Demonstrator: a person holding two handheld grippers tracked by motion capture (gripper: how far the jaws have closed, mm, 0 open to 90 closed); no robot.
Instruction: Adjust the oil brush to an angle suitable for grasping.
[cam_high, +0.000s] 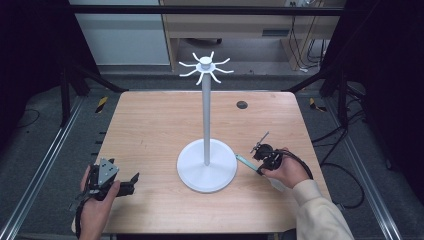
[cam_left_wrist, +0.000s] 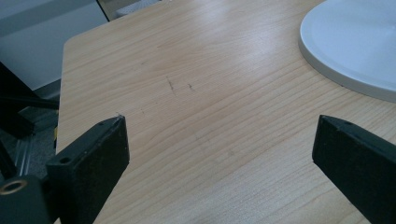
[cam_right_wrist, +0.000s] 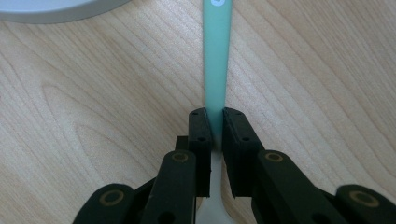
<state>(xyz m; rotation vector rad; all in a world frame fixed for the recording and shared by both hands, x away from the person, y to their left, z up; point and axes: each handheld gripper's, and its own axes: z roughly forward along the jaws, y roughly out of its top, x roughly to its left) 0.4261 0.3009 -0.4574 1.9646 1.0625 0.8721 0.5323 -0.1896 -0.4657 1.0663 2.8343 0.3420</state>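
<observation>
Carefully now: with right claw (cam_right_wrist: 214, 122) pinching green handle (cam_right_wrist: 217, 60) flat on table (cam_high: 150, 130), lift level, clear of stand base (cam_high: 207, 172); left claw (cam_left_wrist: 219, 154) spread, idle.

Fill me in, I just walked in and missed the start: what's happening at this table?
A person works at a wooden table with a gripper in each hand. The right gripper is shut on the thin green handle of a utensil lying on the wood beside the round base of a tall white hook stand. The left gripper rests open near the table's left front, holding nothing. The hooks on top of the stand are bare.
</observation>
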